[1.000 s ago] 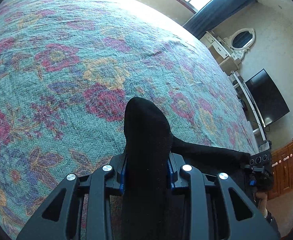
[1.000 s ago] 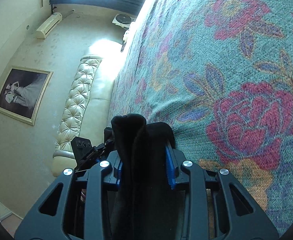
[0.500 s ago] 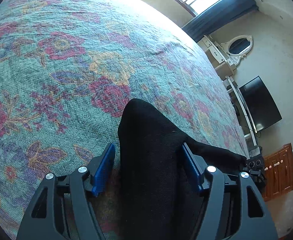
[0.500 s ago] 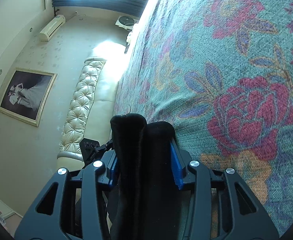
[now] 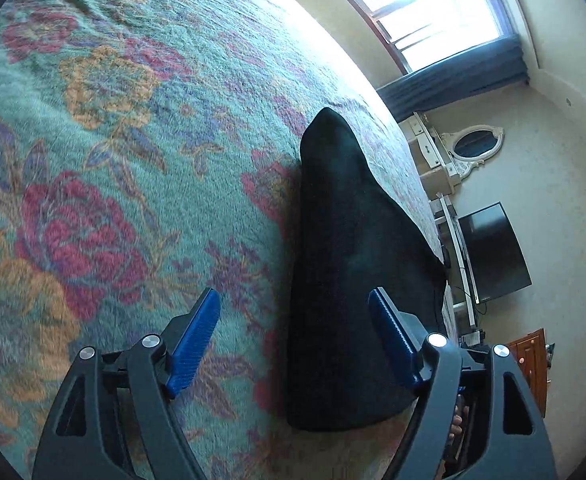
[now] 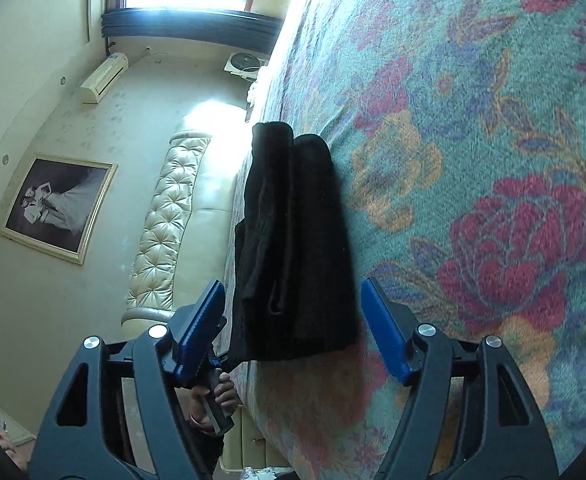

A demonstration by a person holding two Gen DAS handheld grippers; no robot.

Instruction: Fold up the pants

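Both grippers are letting go of what they were clamping a second ago: the folded black knit pants (image 5: pixel 345 264), earlier pinched tight between each set of blue ribbed pads, are now lying free on the teal floral woven bedspread (image 5: pixel 105 184), and both cameras are sitting farther back from the cloth. The left gripper (image 5: pixel 293 340) is opening, its pads standing clear on either side of the bundle's near edge. The right gripper (image 6: pixel 291 328) is opening too, with the stacked layers between its jaws but untouched. The pants are resting near the bed's edge as a compact, thick bundle. They are looking soft, light and limp, likely to sag or unfold if lifted by one layer, so any further hold is best taken across all layers at the folded edge.
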